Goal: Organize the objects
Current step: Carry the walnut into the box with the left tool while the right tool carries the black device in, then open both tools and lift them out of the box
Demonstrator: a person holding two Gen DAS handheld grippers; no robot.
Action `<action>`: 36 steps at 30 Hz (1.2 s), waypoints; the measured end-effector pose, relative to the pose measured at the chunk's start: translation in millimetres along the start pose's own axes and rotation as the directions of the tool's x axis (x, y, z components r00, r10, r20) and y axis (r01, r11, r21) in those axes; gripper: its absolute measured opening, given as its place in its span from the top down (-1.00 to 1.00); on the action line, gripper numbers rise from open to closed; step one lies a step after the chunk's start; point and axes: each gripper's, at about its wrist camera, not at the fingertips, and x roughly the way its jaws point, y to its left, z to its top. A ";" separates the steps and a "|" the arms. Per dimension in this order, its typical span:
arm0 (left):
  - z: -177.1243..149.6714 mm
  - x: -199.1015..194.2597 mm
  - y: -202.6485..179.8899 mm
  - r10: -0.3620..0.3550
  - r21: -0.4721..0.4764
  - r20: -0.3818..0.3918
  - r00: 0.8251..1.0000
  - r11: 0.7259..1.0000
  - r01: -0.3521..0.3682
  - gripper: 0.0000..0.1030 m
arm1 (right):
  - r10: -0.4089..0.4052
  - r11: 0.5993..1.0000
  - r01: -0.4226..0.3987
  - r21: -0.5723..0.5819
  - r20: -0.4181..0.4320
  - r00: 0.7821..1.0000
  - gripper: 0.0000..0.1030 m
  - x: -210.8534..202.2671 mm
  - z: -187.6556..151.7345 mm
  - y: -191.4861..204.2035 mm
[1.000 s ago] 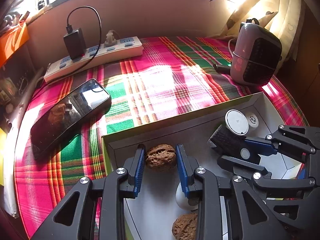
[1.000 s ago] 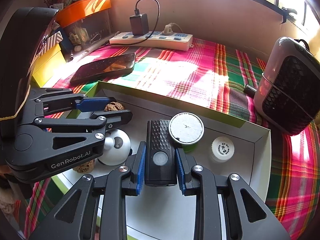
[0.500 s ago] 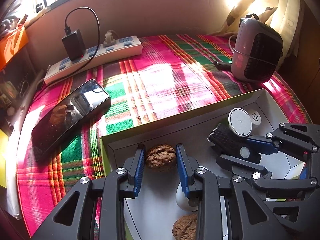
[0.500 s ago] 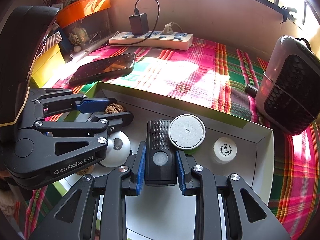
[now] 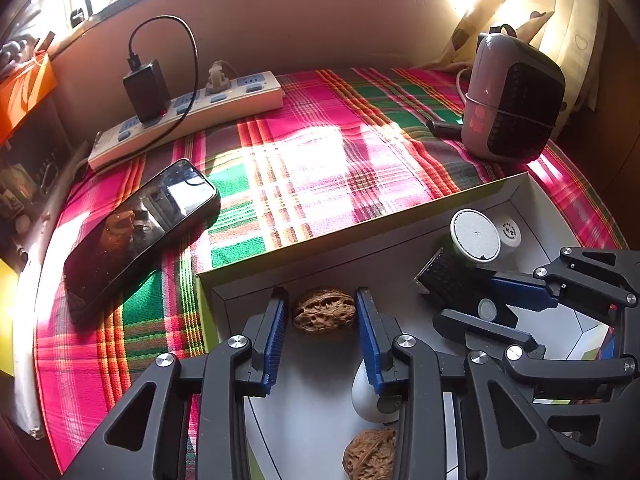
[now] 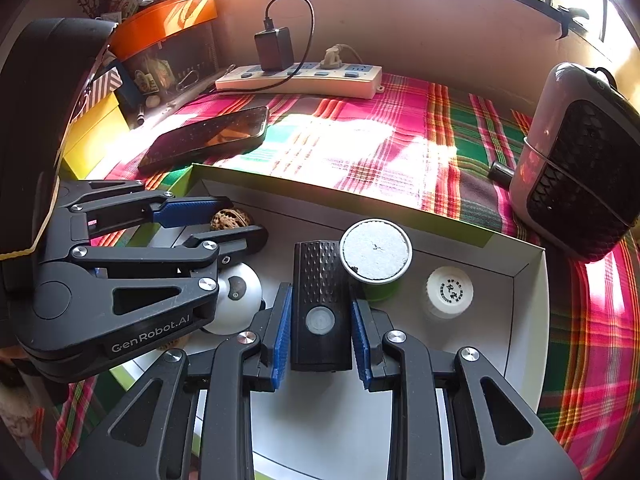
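Note:
A shallow white box with a green rim [image 5: 360, 232] [image 6: 400, 220] lies on the plaid cloth. In its near left corner rests a walnut [image 5: 324, 314] [image 6: 230, 219] between the blue pads of my left gripper [image 5: 321, 300] [image 6: 244, 220]. The jaws are opening, and a thin gap shows on each side of the nut. My right gripper [image 6: 320, 300] [image 5: 468, 296] is shut on a black ribbed light [image 6: 320, 292] [image 5: 448, 276] that lies in the box. A second walnut [image 5: 370, 456] and a white dome [image 5: 364, 396] [image 6: 240, 292] lie below the left fingers.
A white-lidded can [image 6: 376, 250] and a small white cap [image 6: 450, 292] stand at the box's far right. A phone [image 5: 140, 232], a power strip [image 5: 188, 120] with a charger and a small heater [image 5: 512, 100] sit on the cloth. Boxes [image 6: 168, 20] are stacked at left.
The left pads have spread slightly and come off the walnut, which stays in place. The right gripper and the black light have not moved.

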 end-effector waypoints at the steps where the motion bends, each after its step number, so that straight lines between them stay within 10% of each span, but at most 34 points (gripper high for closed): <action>1: 0.0 -0.3 -1.3 -0.001 -0.002 0.000 1.000 1.000 0.001 0.35 | -0.002 1.000 0.002 0.000 0.000 1.000 0.45 -0.3 -0.3 0.0; 36: -26.3 -38.7 3.4 0.014 -0.066 0.048 0.999 0.998 -0.011 0.23 | -0.009 0.999 0.006 0.053 0.049 0.999 0.20 -36.1 -29.8 -0.7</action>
